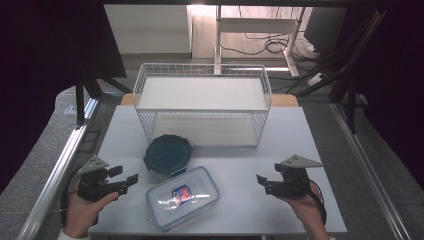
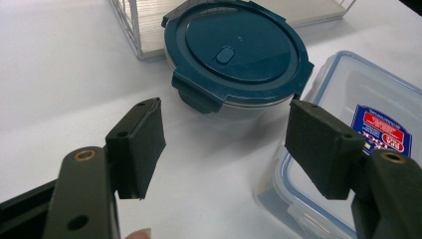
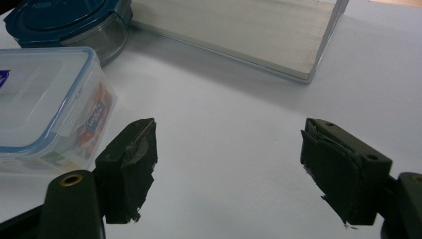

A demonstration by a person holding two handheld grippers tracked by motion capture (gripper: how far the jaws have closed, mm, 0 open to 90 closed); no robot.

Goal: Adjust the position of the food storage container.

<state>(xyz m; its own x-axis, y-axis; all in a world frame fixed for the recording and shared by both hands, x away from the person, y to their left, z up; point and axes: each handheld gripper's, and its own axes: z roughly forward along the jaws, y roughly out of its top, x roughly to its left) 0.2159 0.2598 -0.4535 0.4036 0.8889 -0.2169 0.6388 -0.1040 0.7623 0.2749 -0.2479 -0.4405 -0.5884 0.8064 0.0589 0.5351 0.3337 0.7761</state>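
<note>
High view: the left gripper (image 1: 126,179) and right gripper (image 1: 262,182) are hovering with jaws apart, empty, over the white counter (image 1: 240,165); the clear rectangular container (image 1: 183,198) is lying between them at the near edge, the round teal-lidded container (image 1: 168,155) just beyond it, the wire shelf rack (image 1: 202,102) at the far side.

Left gripper view: jaws are standing open, framing the round teal-lidded container (image 2: 238,55); the clear rectangular container (image 2: 358,144) is sitting to the right.

Right gripper view: jaws are standing open over bare counter (image 3: 224,129); the clear rectangular container (image 3: 45,107) is lying left.
</note>
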